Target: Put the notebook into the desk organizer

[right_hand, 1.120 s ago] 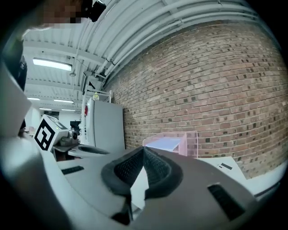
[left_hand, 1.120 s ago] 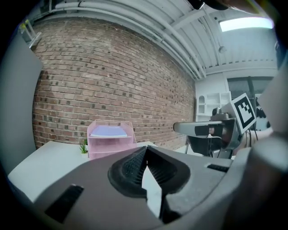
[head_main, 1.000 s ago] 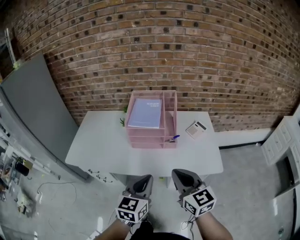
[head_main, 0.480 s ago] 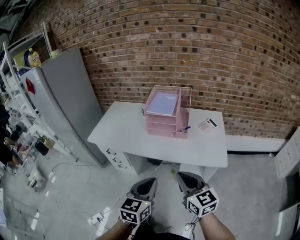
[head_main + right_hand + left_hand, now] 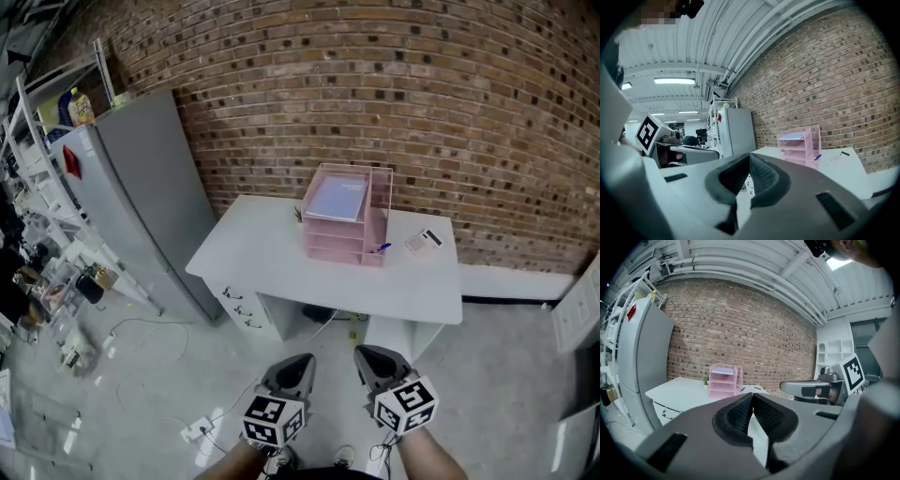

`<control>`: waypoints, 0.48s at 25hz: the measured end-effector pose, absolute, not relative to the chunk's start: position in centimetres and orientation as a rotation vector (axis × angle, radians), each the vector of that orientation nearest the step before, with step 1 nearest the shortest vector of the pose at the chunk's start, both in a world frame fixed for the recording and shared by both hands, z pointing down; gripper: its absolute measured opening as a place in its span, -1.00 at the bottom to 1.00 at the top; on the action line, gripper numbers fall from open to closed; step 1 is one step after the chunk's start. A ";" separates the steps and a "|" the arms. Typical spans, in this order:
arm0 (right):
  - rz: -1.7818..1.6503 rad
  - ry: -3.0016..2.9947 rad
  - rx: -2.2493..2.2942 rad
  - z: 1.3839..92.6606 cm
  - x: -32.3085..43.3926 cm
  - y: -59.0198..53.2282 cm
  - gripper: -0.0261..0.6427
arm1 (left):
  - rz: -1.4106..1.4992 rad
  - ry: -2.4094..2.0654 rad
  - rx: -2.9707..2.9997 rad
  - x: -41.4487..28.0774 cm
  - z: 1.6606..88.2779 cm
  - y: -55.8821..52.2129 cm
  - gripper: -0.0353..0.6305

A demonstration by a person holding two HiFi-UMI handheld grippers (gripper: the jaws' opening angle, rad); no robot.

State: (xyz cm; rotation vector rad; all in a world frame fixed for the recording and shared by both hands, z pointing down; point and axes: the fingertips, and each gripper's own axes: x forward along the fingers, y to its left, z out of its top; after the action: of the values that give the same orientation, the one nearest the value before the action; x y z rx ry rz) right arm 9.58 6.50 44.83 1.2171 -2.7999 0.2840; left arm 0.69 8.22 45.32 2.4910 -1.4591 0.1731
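Pink desk organizer (image 5: 347,246) sits centre frame, notebook (image 5: 337,199) lengthways on top, well beyond my clenched, empty left gripper (image 5: 294,366) and right gripper (image 5: 367,359) at bottom, right seemingly nearer.

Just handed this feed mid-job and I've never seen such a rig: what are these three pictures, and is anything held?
No robot here: a person holds a two-jaw tool in each hand. The head view looks down from the person's head; the left tool and right tool show at its bottom edge. The other two pictures come from cameras riding on each tool, looking along its jaws. Both tools are shut and empty. Ahead stands a white desk with a pink organizer; the notebook lies on its top tray. A blue pen shows at the organizer's right side, and a small white item lies on the desk nearby.
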 end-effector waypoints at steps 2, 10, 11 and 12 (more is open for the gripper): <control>0.303 -2.791 1.234 45.1 9.0 6.9 -0.91 | 0.167 -1.447 2.496 0.2 45.4 8.5 -0.88; 0.299 -2.730 1.318 45.1 6.9 8.2 -0.91 | 0.141 -1.363 2.534 -2.0 45.4 8.8 -0.88; 0.294 -2.721 1.329 45.1 6.7 8.3 -0.91 | 0.135 -1.350 2.539 -2.2 45.4 8.8 -0.88; 0.289 -2.712 1.339 45.0 6.5 8.5 -0.91 | 0.130 -1.337 2.544 -2.3 45.4 8.8 -0.88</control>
State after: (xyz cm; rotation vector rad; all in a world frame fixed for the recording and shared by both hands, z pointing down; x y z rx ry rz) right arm 6.49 8.49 45.03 1.3389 -2.7124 0.2893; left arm -2.31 8.81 45.39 2.5440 -1.3365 0.1299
